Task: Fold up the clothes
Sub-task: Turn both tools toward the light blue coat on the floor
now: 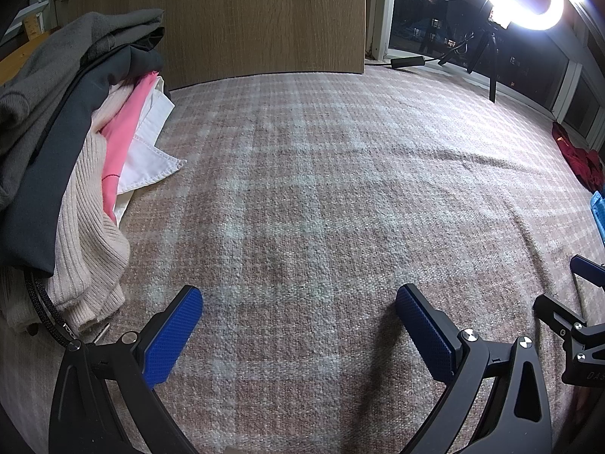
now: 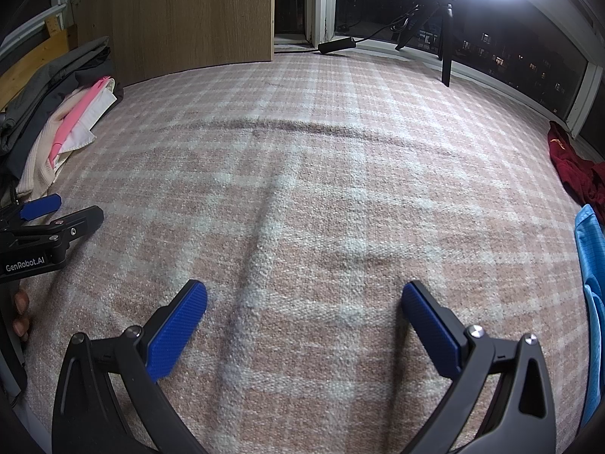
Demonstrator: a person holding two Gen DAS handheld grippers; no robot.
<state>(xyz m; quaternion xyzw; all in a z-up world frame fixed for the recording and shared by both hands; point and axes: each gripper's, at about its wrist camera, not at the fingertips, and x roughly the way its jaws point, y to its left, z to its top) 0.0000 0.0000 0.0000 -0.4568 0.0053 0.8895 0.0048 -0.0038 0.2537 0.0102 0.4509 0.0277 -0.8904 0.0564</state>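
Note:
A stack of folded clothes (image 1: 72, 159) lies at the left on the plaid blanket (image 1: 321, 189): grey, dark, beige knit, pink and white pieces. It also shows in the right wrist view (image 2: 64, 125). A crumpled dark red garment (image 2: 574, 166) and a light blue garment (image 2: 590, 265) lie at the right edge. My left gripper (image 1: 298, 306) is open and empty above the blanket. My right gripper (image 2: 302, 302) is open and empty, to the right of the left one (image 2: 41, 208).
A wooden panel (image 1: 264, 19) stands at the back. A ring light on a tripod (image 2: 446, 38) stands at the back right by dark windows. A black cable (image 1: 41, 302) lies beside the stack.

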